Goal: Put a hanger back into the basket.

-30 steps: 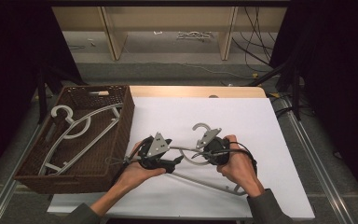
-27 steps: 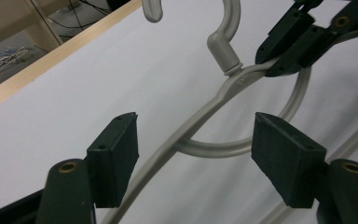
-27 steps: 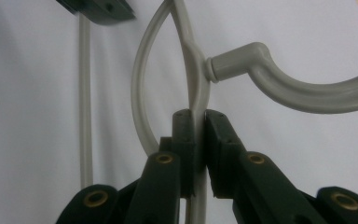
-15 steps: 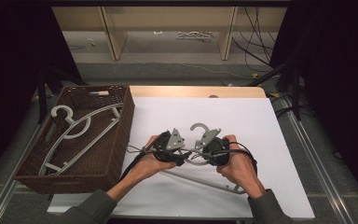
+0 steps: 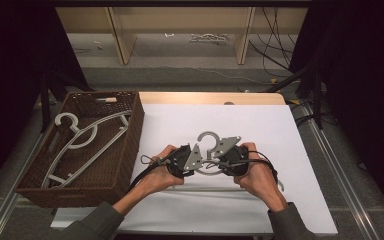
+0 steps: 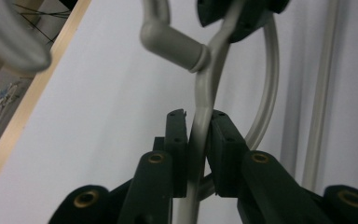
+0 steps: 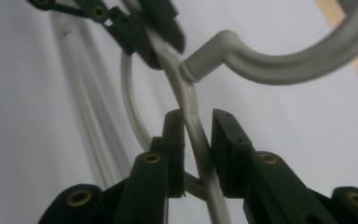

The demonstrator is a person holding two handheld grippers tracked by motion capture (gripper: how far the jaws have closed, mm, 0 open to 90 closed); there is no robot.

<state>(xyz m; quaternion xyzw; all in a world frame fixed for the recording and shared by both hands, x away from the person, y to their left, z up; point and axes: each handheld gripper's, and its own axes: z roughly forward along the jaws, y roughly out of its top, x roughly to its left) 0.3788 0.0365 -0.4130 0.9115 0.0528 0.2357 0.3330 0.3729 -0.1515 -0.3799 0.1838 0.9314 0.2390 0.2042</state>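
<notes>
Moved: left tongs (image 5: 196,161) have come in beside the hook and just closed on the grey hanger (image 6: 200,135).
Right tongs (image 7: 196,122): jaws just easing apart, hanger between them.
Desk (image 5: 280,130): hanger on it.

Lab: black curtains (image 5: 10,60), loose cables (image 5: 275,35)
</notes>
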